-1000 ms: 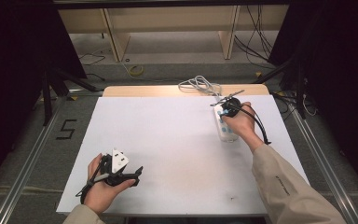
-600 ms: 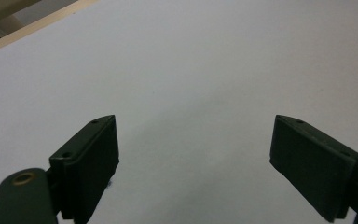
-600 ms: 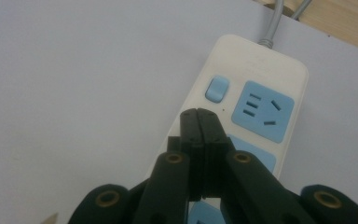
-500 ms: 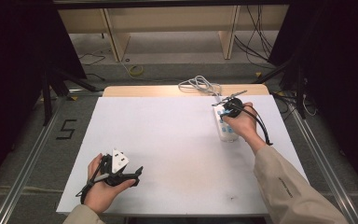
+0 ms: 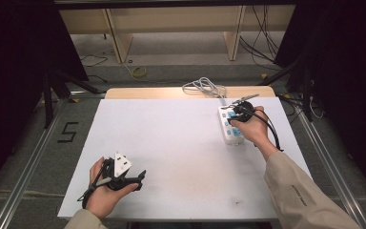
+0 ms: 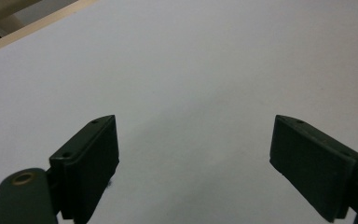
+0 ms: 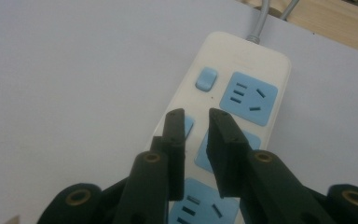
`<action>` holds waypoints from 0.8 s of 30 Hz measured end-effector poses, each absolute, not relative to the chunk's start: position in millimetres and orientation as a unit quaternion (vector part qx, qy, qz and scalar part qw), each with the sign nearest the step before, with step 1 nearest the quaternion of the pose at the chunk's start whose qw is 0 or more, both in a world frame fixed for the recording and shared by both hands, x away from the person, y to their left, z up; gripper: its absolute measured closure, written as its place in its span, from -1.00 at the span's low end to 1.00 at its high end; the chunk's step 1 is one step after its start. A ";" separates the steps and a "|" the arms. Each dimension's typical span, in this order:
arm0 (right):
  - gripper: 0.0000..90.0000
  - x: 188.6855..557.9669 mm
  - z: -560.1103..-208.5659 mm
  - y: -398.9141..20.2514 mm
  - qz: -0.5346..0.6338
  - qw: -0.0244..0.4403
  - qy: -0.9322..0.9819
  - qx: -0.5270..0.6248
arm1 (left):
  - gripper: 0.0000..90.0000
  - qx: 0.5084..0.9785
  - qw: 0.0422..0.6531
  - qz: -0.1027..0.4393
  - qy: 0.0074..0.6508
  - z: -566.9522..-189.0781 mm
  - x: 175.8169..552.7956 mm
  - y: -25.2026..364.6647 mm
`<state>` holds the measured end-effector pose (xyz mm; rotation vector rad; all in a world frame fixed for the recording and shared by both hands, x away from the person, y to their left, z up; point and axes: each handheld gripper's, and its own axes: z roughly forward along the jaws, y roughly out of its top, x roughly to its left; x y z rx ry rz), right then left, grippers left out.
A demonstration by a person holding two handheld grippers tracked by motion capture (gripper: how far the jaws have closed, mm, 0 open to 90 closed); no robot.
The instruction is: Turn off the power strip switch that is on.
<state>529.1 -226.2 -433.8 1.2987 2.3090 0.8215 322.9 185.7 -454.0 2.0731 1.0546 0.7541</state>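
Two hand-held grippers at a white table, one idle, one over a power strip.

At the near left edge of the table (image 5: 171,143), the left gripper (image 5: 136,179) rests in the person's left hand (image 5: 105,193); its jaws stand wide apart above bare tabletop, with nothing between them. Toward the far right lies the power strip (image 5: 229,126), white with blue sockets, its grey cord (image 5: 202,87) coiled on the wooden strip beyond the white top. The right gripper (image 7: 196,122) hangs directly above the power strip; its jaws, narrowly parted, have just been opening, and nothing is clamped between them, the blue switch (image 7: 205,78) lying just beyond their tips.
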 end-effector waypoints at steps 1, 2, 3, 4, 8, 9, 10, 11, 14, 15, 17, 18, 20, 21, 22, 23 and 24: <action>0.67 528.4 -433.4 -226.7 0.292 0.183 0.818 0.460 | -0.67 0.797 0.341 0.290 0.406 -454.0 322.9 185.8; 0.67 527.6 -432.8 -227.6 0.294 0.184 0.819 0.458 | -0.67 0.795 0.342 0.290 0.407 -454.2 322.9 185.8; 0.67 526.8 -432.2 -228.2 0.295 0.184 0.818 0.457 | -0.67 0.795 0.342 0.290 0.408 -454.2 322.9 186.0; 0.66 525.9 -431.8 -228.9 0.296 0.184 0.818 0.458 | -0.67 0.795 0.342 0.291 0.409 -454.2 322.9 186.0; 0.63 522.6 -430.4 -230.4 0.300 0.183 0.817 0.457 | -0.67 0.796 0.342 0.290 0.407 -454.2 322.9 185.9; 0.63 521.8 -430.1 -230.8 0.302 0.183 0.817 0.456 | -0.67 0.795 0.342 0.290 0.408 -454.2 322.8 185.8; 0.62 520.8 -429.6 -231.0 0.302 0.184 0.817 0.456 | -0.67 0.795 0.342 0.291 0.408 -454.2 322.7 185.9; 0.62 519.7 -429.0 -231.2 0.303 0.183 0.816 0.456 | -0.67 0.794 0.343 0.291 0.409 -454.3 322.7 186.0; 0.59 517.3 -427.6 -232.3 0.307 0.184 0.817 0.453 | -0.67 0.794 0.343 0.291 0.409 -454.4 322.5 186.2; 0.58 516.2 -427.1 -232.8 0.306 0.184 0.817 0.452 | -0.67 0.794 0.343 0.291 0.409 -454.4 322.5 186.2; 0.56 514.2 -426.5 -233.8 0.309 0.184 0.818 0.450 | -0.67 0.794 0.343 0.291 0.409 -454.4 322.4 186.2; 0.55 512.9 -426.0 -234.2 0.309 0.183 0.817 0.451 | -0.67 0.794 0.343 0.291 0.409 -454.4 322.4 186.2; 0.53 510.8 -425.2 -235.5 0.312 0.183 0.818 0.448 | -0.67 0.794 0.343 0.291 0.409 -454.4 322.3 186.2; 0.52 509.3 -424.5 -235.9 0.313 0.182 0.817 0.449 | -0.67 0.793 0.343 0.291 0.410 -454.5 322.2 186.2; 0.51 508.1 -423.9 -236.5 0.313 0.183 0.818 0.446 | -0.67 0.794 0.343 0.291 0.410 -454.4 322.2 186.3; 0.50 506.7 -423.0 -236.9 0.314 0.182 0.819 0.445 | -0.67 0.794 0.343 0.291 0.410 -454.5 322.2 186.3; 0.49 504.8 -422.0 -237.8 0.316 0.182 0.819 0.443 | -0.67 0.794 0.342 0.291 0.410 -454.5 322.1 186.3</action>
